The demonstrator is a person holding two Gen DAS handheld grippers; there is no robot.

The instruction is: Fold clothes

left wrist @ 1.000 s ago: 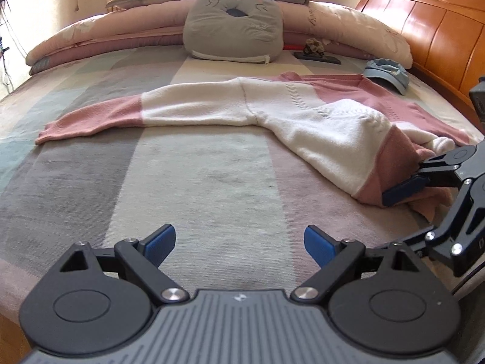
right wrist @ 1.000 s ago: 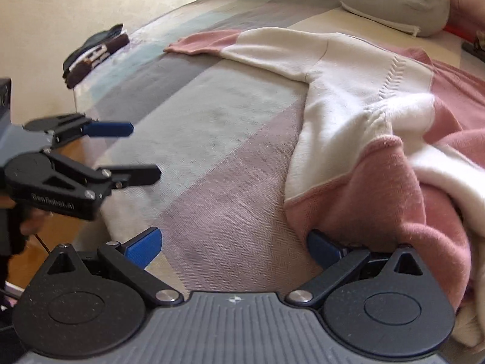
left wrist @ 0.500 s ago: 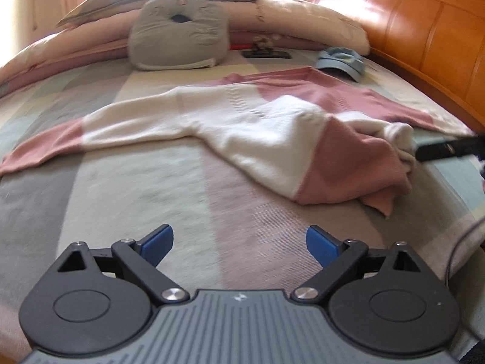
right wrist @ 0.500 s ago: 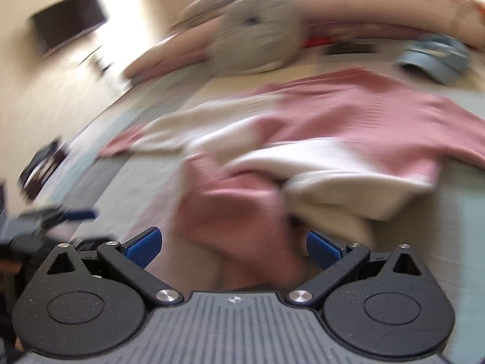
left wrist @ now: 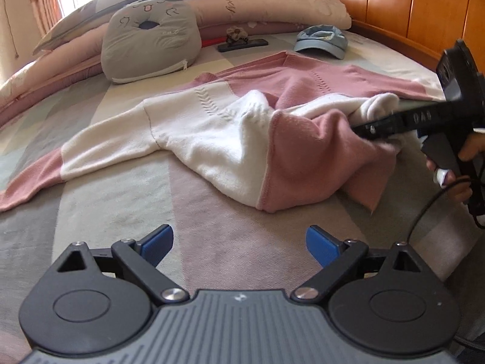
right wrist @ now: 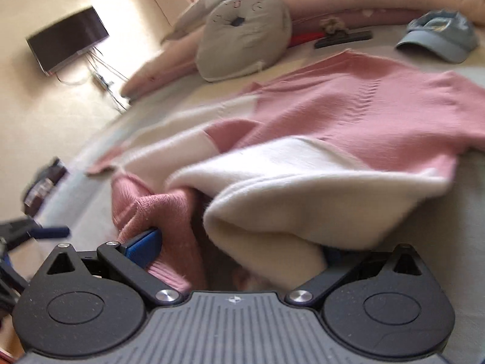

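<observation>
A pink and white knit sweater (left wrist: 230,133) lies across the striped bed, one sleeve stretched out to the left and its lower part bunched up on the right. My left gripper (left wrist: 239,242) hovers open over bare bedding, just short of the sweater's near edge. My right gripper (left wrist: 372,127), held by a hand, pokes into the bunched folds from the right. In the right wrist view the right gripper (right wrist: 236,251) has its jaws wide apart. Pink and white folds of the sweater (right wrist: 303,200) lie between them, and white cloth covers the right pad. The left gripper (right wrist: 45,232) shows at the far left.
A grey cat cushion (left wrist: 148,39), a blue cap (left wrist: 321,41) and a dark flat object (left wrist: 242,44) lie beyond the sweater. Rolled quilts and pillows (left wrist: 272,6) line the far end. A wooden headboard (left wrist: 409,9) runs along the right. A wall screen (right wrist: 66,39) hangs off the bed's left side.
My right gripper has swung round to the sweater's right side and pushed into its bunched lower part. The left gripper has come closer to the sweater, still open.
</observation>
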